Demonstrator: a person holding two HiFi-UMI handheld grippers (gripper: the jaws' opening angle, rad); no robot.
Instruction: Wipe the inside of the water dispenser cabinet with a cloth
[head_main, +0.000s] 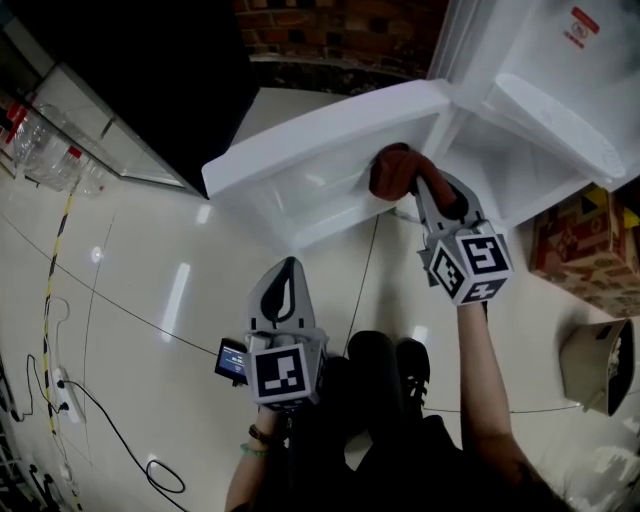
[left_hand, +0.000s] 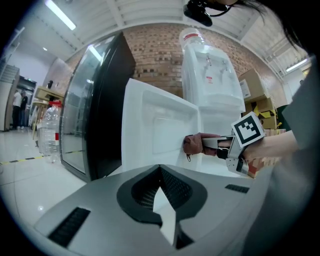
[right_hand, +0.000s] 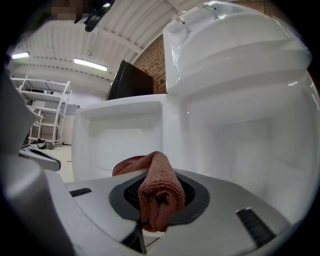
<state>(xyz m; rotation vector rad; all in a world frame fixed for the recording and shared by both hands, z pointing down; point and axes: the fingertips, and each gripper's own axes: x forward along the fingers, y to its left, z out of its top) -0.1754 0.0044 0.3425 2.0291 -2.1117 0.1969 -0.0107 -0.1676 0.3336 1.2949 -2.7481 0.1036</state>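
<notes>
Left tool (head_main: 288, 265) low, right (head_main: 425, 190) on cloth (head_main: 393, 170)

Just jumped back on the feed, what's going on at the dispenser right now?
A person works with a handheld gripper in each hand. The right gripper is shut on a bunched reddish-brown terry cloth, holding it at the corner where the open white cabinet door meets the white water dispenser, seemingly against the plastic. The left gripper hangs low over the floor, fingers together, holding nothing.
</notes>
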